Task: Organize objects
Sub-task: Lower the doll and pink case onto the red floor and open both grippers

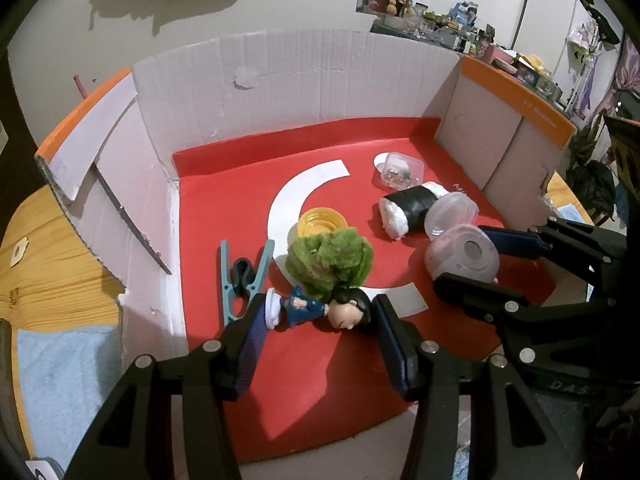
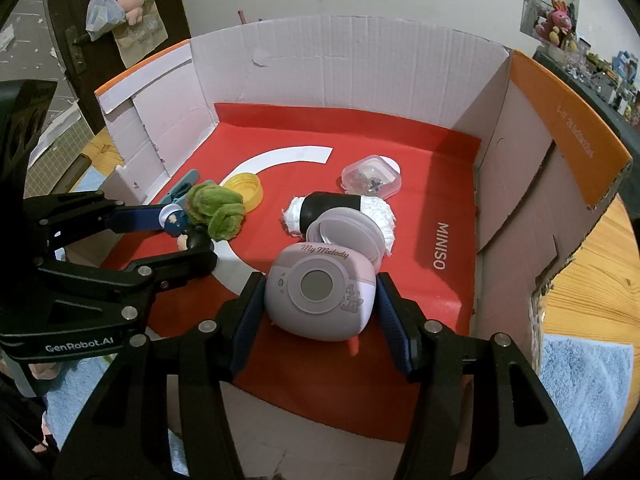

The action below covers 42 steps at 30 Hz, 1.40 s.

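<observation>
Cardboard box [image 2: 360, 64] w/ red liner fills both views, sitting on a wood table [image 2: 592, 264]; its near wall is cut off by the frame bottom. Left gripper [image 1: 320, 312], lower centre of left view, is clamped on a small doll figure [image 1: 320, 310] lying sideways; doll partly hidden behind green plush [image 1: 330, 258]. Right gripper [image 2: 320, 300], lower centre of right view, grips a pink "My Melody" gadget [image 2: 320, 290]; underside unseen. Mid-frame: sushi-roll toy [image 2: 340, 210] half hidden by a round lid [image 2: 346, 228]. Clear case [image 2: 372, 178] upper right, contents too small to ID. Yellow cap [image 1: 322, 220], teal clip [image 1: 240, 276] at left.
</observation>
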Each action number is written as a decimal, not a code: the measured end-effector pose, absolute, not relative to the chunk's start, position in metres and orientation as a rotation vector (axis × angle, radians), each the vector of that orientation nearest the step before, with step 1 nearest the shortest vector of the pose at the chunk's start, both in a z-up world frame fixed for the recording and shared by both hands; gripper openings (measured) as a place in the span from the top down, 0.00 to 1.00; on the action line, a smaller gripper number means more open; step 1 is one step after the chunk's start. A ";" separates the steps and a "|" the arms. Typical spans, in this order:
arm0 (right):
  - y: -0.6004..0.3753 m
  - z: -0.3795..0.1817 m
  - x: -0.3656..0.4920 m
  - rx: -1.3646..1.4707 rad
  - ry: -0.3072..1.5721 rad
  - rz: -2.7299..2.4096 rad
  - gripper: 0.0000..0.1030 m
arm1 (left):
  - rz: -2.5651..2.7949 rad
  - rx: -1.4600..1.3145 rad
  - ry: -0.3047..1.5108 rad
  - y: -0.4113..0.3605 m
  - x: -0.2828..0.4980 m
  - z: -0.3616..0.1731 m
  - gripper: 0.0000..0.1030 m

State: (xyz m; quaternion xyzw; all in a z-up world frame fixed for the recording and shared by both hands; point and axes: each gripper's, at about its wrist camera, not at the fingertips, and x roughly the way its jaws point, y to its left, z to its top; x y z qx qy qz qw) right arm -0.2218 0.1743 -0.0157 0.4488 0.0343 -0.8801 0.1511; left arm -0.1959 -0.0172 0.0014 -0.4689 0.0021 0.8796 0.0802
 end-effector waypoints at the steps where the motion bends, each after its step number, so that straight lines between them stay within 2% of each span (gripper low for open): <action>1: 0.174 -0.015 -0.222 1.287 0.095 -2.527 0.48 | 2.632 -1.402 0.009 -0.017 -0.196 0.002 0.47; 7: 0.173 -0.013 -0.221 1.280 0.091 -2.530 0.47 | 2.637 -1.402 0.011 -0.019 -0.192 0.003 0.47; 25: 0.174 -0.002 -0.205 1.231 0.080 -2.550 0.39 | 2.676 -1.355 0.024 -0.020 -0.179 0.015 0.37; 28: 0.174 0.000 -0.201 1.223 0.079 -2.554 0.37 | 2.687 -1.340 0.027 -0.021 -0.175 0.018 0.31; 34: 0.173 0.005 -0.194 1.206 0.085 -2.562 0.31 | 2.698 -1.316 0.035 -0.021 -0.167 0.022 0.30; 42: 0.174 0.009 -0.184 1.188 0.076 -2.576 0.25 | 2.718 -1.301 0.040 -0.023 -0.155 0.024 0.23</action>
